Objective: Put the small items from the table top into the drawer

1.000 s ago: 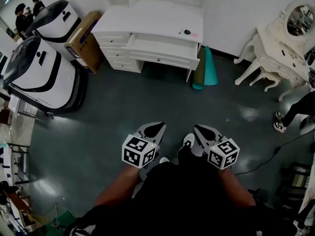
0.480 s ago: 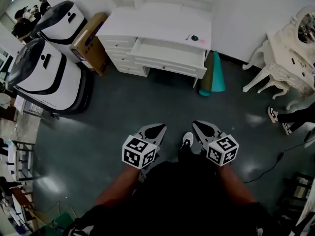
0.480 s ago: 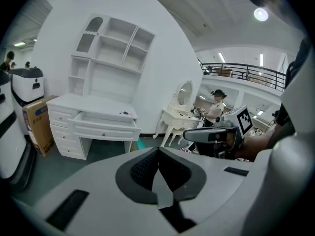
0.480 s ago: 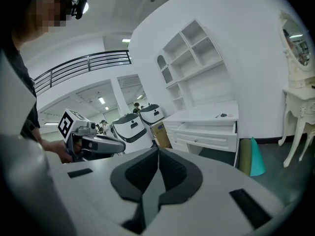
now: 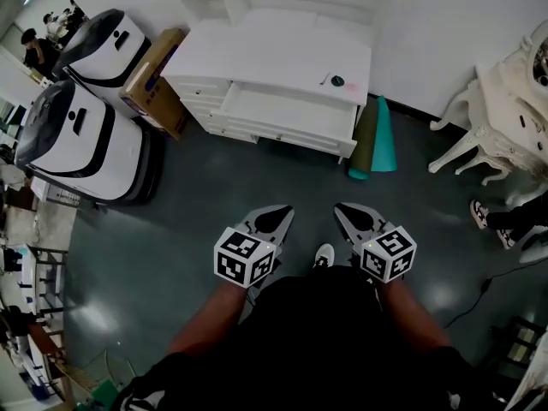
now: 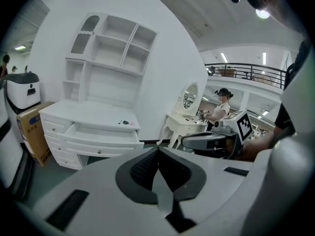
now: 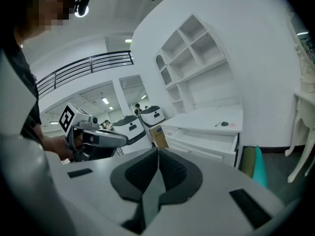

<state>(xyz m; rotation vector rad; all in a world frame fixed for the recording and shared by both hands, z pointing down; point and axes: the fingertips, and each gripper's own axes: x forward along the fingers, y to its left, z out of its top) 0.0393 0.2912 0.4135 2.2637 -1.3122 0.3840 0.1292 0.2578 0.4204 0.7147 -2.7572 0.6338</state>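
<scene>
The small items are all on the white desk (image 5: pixel 257 50), over at its right end: a dark round thing (image 5: pixel 337 81), a thin dark stick (image 5: pixel 324 80) just left of it, and a little pink bit (image 5: pixel 348 87) right beside it on the other side. Can't really tell what any of them are from this far. Directly below that stretch of the top, the drawer (image 5: pixel 287 111) is pulled out and looks empty inside. The person is standing well back from the desk on the dark floor (image 5: pixel 205 195), so the items are a good way ahead of both grippers and a bit right of centre, nothing touching. The left gripper (image 5: pixel 282 214) has its jaws pressed together with nothing in them, and its own view shows the pads meeting and the round thing (image 6: pixel 125 122) far off on the desk beyond. Same deal for the right gripper (image 5: pixel 347 215): clamped tight, empty, and pointing roughly at the desk. The two are held side by side in front of the person's body, apart from each other, with a white shoe (image 5: pixel 324 253) between them lower down. Leaning by the desk's right end are a teal roll (image 5: pixel 383 135) and an olive roll (image 5: pixel 363 142). A cardboard box (image 5: pixel 154 80) sits against the left end, with two big white-and-black machines (image 5: pixel 77 135) further left. An ornate white dressing table (image 5: pixel 514 101) stands off to the right.
</scene>
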